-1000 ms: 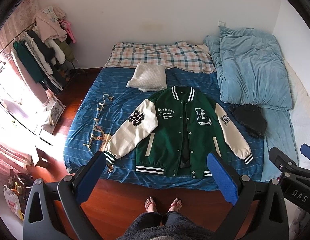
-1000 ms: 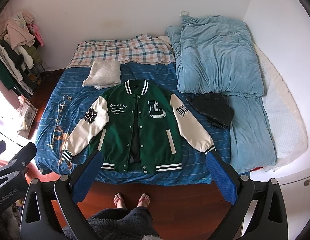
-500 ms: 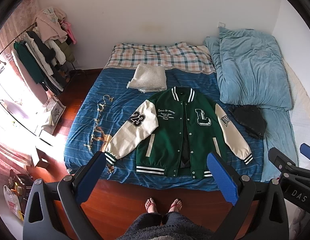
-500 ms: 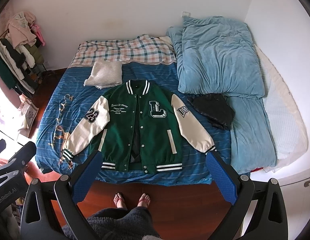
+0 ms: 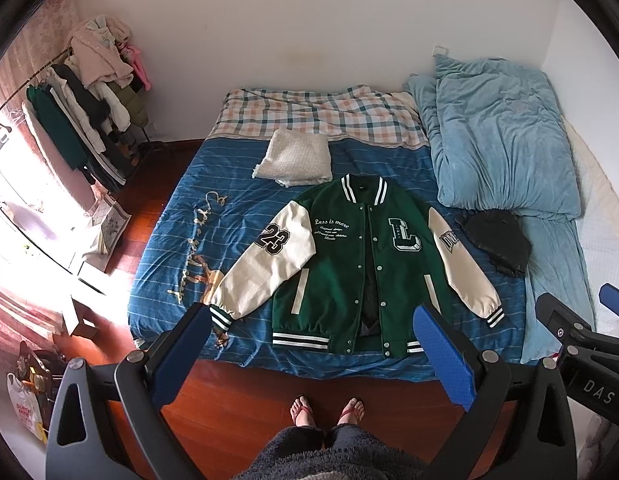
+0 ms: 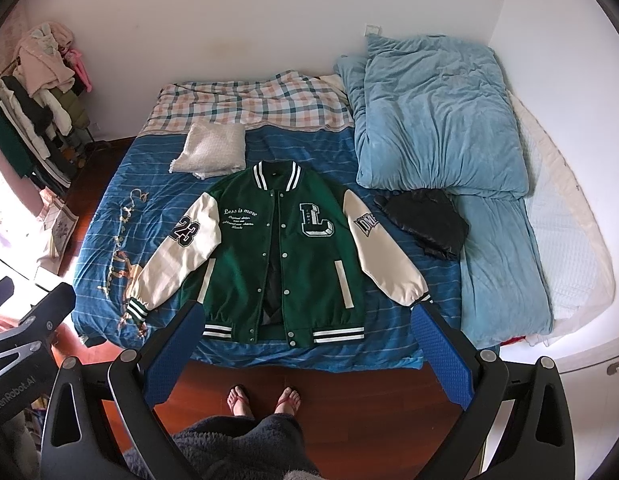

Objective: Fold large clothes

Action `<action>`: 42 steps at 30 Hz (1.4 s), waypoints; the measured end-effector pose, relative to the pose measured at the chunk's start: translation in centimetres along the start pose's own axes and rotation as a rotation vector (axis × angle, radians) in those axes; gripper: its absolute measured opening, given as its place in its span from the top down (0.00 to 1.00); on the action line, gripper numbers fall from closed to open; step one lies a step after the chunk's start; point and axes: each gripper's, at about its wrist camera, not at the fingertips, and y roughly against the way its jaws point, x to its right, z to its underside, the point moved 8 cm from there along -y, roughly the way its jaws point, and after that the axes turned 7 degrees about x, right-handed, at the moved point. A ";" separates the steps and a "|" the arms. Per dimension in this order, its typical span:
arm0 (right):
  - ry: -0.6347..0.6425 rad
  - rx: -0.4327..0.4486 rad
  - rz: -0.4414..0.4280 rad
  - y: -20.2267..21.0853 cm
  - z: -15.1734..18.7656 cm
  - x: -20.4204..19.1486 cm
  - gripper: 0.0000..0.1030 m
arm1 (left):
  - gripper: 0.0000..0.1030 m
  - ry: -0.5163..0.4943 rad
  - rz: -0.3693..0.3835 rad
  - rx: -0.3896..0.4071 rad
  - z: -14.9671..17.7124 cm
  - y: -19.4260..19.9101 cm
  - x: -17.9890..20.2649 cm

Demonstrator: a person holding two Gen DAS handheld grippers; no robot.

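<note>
Green wool and cream sleeves: the varsity jacket (image 5: 361, 268) lies face up and fully spread on the blue striped bed (image 5: 189, 240), collar toward twelve o'clock, hem near the bed's edge at six, both sleeves angled out toward eight and four. I stand at the foot of the bed with my left tongs (image 5: 313, 356) and right tongs (image 6: 309, 348) held high above the floor, each gaping wide and holding nothing. No fold has been made; the front is unbuttoned and slightly parted, the sleeves untouched, so by my reading the whole job lies ahead: sleeves in, sides over, then hem to collar. A folded white knit (image 5: 293, 158) sits at the jacket's eleven o'clock, just beyond the shoulder, and a dark crumpled garment (image 5: 497, 240) lies at three o'clock near the right sleeve. A light blue duvet (image 5: 501, 136) is heaped at two o'clock, with a plaid blanket (image 5: 321, 114) across the head of the bed.
</note>
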 end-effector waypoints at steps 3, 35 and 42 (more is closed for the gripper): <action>-0.002 0.000 0.000 0.0 0.0 0.0 0.00 | 0.00 0.000 0.000 0.002 -0.2 0.0 0.2; -0.215 0.013 0.009 -8.5 0.2 3.2 0.00 | 0.00 -0.020 -0.003 0.068 -3.6 -8.4 -0.7; -0.479 -0.100 0.082 -21.6 5.3 12.2 0.02 | 0.00 -0.084 -0.088 0.056 -4.0 -19.3 1.5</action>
